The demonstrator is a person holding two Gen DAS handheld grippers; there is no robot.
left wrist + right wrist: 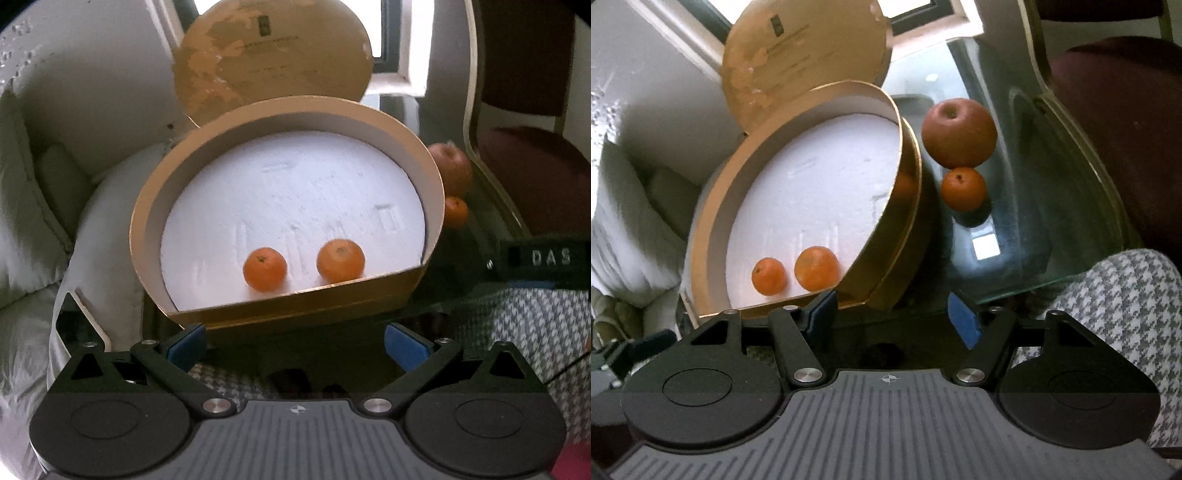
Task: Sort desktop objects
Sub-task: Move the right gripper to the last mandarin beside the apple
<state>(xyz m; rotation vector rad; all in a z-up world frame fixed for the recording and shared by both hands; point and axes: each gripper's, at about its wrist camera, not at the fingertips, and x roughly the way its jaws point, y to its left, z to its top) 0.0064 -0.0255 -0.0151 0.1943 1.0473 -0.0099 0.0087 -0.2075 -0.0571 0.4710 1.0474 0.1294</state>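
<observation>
A round gold box [159,206] [908,206] with a white foam floor stands on the glass table, its lid [273,55] [805,59] propped upright behind it. Two mandarins [265,269] [340,260] [769,276] [816,268] lie inside near the front wall. Outside, right of the box, sit a red apple [958,133] [452,166] and a third mandarin [963,189] [456,212]. My left gripper [295,345] is open in front of the box with nothing between its blue pads. My right gripper [892,317] is open too, empty, near the box's front right corner.
The glass table [1027,229] ends at a curved edge on the right, beside a dark red chair [1119,147]. Houndstooth fabric [1115,302] lies at the near right. White cushions [33,206] fill the left. The other gripper's body [543,258] shows at the right of the left wrist view.
</observation>
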